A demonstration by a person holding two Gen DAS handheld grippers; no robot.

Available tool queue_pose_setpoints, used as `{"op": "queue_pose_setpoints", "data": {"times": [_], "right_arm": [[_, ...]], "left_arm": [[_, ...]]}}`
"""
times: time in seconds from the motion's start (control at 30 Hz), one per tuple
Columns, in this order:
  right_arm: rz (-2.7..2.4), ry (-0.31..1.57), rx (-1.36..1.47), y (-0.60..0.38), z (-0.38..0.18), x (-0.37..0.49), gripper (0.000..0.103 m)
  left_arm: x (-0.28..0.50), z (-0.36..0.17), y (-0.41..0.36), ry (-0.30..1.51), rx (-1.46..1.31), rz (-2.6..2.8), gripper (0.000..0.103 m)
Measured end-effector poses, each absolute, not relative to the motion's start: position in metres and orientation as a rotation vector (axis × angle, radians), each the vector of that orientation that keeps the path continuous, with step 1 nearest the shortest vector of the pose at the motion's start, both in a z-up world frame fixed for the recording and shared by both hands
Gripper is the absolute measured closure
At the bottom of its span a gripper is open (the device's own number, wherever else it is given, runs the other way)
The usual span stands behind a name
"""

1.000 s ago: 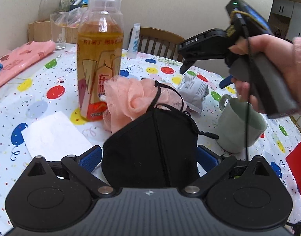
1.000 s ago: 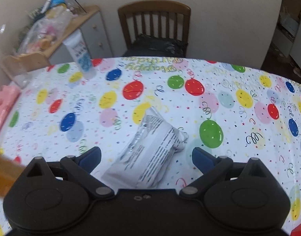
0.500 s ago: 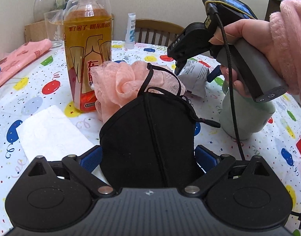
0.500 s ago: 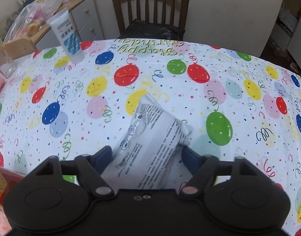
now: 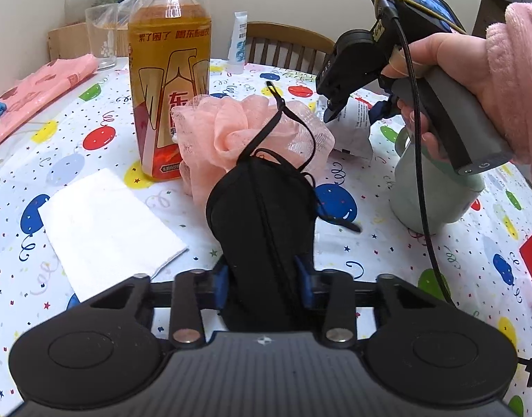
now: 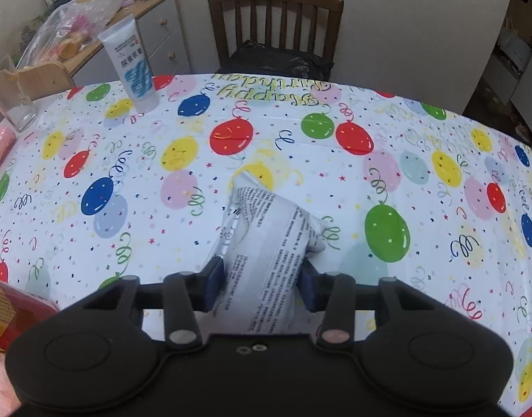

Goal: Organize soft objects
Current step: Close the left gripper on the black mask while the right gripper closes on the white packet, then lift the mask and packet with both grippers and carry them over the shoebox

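Two claws are at work over the round desk (image 6: pixel 231 132) with its balloon-print cloth, each clamped on something soft. The left claw (image 5: pixel 265 279) grips a black fabric face mask (image 5: pixel 262 215) between its blue pads; the mask stands up out of the jaws, its ear loops draped forward against a peach mesh bath pouf (image 5: pixel 231 139) that sits just ahead of the claw. Beyond the pouf and slightly left stands a clear plastic bottle of amber drink with an orange label (image 5: pixel 168 83), touching the pouf's side. To the left of the claw a white folded paper napkin (image 5: pixel 106 222) lies flat on the cloth.

The right claw (image 6: pixel 262 286) is closed on a crumpled white plastic packet printed with small black text (image 6: pixel 266 229) — the packet's far end reaches forward onto the desk, while its near end is pinched between the blue pads. In the left wrist view the same claw shows ahead and to the right, held in a hand with a pink fleece sleeve, above a pale green ceramic mug (image 5: pixel 436 194). Far ahead and left of the right claw a white squeeze tube with blue print (image 6: pixel 132 66) stands upright near the desk's edge.
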State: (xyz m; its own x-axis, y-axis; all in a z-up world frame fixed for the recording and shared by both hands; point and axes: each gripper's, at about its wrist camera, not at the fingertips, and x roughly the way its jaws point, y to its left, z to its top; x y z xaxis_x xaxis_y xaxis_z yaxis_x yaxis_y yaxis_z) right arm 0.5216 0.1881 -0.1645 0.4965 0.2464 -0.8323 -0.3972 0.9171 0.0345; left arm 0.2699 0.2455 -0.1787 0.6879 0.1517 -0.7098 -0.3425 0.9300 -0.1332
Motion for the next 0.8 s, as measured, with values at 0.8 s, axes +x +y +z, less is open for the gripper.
{"op": "queue_pose_setpoints", "data": {"times": [0.8], "right_arm": [[0.536,0.817,-0.056,0.147,-0.078,0.465,0.077]], "left_arm": [[0.242,-0.135,0.236,0.629,-0.268,0.218,0.083]]}}
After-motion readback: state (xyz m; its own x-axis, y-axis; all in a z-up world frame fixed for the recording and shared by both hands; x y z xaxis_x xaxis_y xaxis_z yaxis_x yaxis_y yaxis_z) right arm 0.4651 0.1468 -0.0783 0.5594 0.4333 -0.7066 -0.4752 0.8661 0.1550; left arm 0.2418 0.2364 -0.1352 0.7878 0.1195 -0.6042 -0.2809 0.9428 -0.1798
